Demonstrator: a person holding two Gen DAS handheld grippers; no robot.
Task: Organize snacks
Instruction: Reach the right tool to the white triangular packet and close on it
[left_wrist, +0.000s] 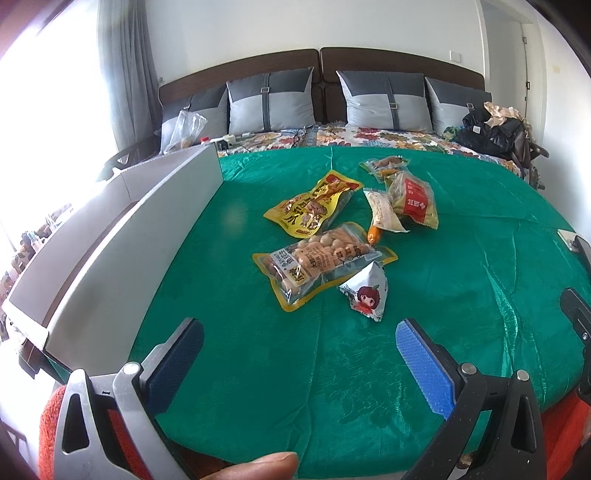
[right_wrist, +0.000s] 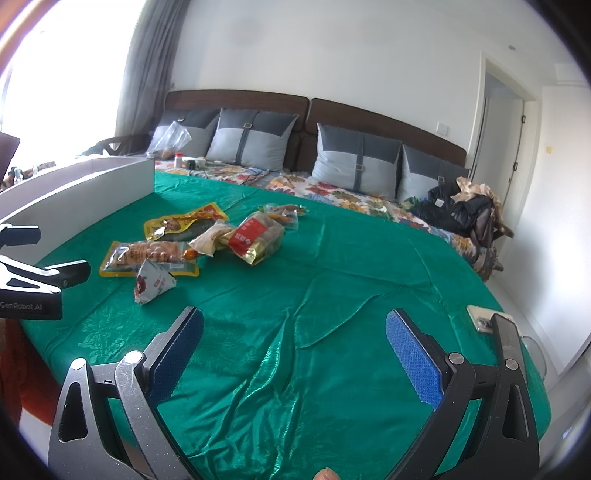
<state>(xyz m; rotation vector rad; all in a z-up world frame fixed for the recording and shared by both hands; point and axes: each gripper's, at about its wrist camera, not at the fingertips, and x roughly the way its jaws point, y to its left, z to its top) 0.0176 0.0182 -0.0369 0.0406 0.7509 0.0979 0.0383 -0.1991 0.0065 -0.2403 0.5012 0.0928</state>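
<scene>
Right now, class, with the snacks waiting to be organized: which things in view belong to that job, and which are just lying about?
Belong to the job:
yellow snack bag
clear pack of round snacks
white pyramid packet
red-labelled pack
white box
left tool and right tool, both open

Lying about:
grey pillows
dark clothes
green cloth

Snack packets (left_wrist: 325, 258) — green cloth (left_wrist: 258, 369)

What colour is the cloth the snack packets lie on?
Shiny green cloth, wrinkled; it shows best in the left wrist view.
</scene>
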